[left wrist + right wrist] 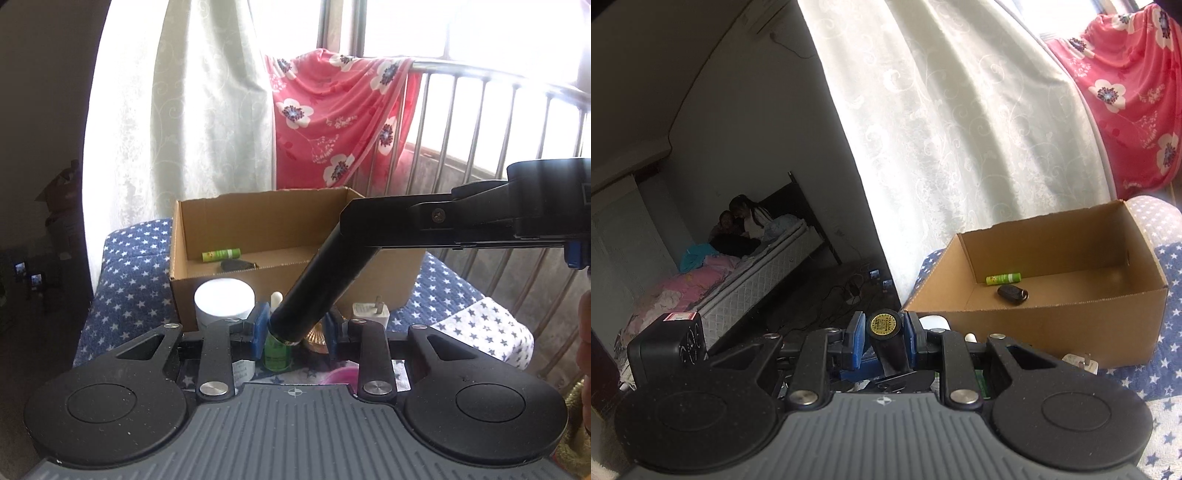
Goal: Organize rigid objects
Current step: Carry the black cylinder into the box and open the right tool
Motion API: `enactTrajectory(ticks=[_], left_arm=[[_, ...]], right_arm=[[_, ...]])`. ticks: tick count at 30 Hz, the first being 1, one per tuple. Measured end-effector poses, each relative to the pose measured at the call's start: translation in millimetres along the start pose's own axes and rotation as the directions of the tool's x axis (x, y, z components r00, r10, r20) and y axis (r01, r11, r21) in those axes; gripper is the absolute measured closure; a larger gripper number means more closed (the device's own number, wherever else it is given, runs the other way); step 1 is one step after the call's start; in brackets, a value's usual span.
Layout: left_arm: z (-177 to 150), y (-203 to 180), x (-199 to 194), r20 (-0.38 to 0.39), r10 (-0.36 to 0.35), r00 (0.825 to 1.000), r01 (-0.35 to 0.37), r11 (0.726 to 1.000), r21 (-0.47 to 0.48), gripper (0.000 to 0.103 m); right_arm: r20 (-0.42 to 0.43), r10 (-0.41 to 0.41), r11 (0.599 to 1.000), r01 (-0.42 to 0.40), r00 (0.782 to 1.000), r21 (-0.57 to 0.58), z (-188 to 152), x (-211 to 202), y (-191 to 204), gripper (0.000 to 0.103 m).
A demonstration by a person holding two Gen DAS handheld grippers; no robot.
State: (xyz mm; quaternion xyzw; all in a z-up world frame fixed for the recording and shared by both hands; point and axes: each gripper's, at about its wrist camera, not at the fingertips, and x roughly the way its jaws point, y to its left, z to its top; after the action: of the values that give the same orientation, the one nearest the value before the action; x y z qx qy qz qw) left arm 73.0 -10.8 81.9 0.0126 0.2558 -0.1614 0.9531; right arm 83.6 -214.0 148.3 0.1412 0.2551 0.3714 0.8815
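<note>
Both grippers, left gripper [295,328] and right gripper [882,332], pinch 1 black tube [325,284]; next, carry it over the cardboard box [295,221] and let go.

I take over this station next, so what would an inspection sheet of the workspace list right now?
Surface: blue star-print cloth over the table.
Job's things: open cardboard box holding a green tube and a dark key fob; a black cylinder gripped at both ends.
Clutter: white jar, green dropper bottle, white plug adapter in front of the box.
Tongs: left tongs and right tongs each shut on the black cylinder.
Cables: dark cords on the floor.
Surroundings: white curtain, pink floral cloth on a railing, bed.
</note>
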Motion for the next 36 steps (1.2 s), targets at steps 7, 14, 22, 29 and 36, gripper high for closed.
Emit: enactTrajectory(ticks=[7,14,22,29,36], left_arm=[[40.4,8.4,6.9,0.038,0.008,0.999,-0.009,1.000,0.025,0.073],[78.8,26.5,53.2,-0.026,-0.006,1.000,0.006,1.000,0.014,0.073],[91.3,39.2,125.0,-0.163,-0.019,0.987,0.023,0.999,0.023,0.073],[78.2,57.8,152.3,-0.267,-0.021,0.963,0.015,1.000,-0.022,0.073],[77.9,70.1,148.8,-0.283,0.037,0.958,-0.045,0.999,-0.021,0.072]], right_arm=[[0.037,0.033,0.998,-0.031,0.999,-0.052,42.1,15.9,4.6,0.079],[-0.046,0.033,0.999,-0.033,0.998,-0.005,84.0,65.6,-25.1,0.079],[-0.240,0.006,0.995,0.017,0.971,0.095,101.1,139.4,-83.9,0.079],[-0.441,-0.014,0.988,0.081,0.897,0.133,83.8,202.6,-124.7,0.079],[-0.593,-0.050,0.989,0.124,0.804,0.084,71.5,273.2,-127.0,0.078]])
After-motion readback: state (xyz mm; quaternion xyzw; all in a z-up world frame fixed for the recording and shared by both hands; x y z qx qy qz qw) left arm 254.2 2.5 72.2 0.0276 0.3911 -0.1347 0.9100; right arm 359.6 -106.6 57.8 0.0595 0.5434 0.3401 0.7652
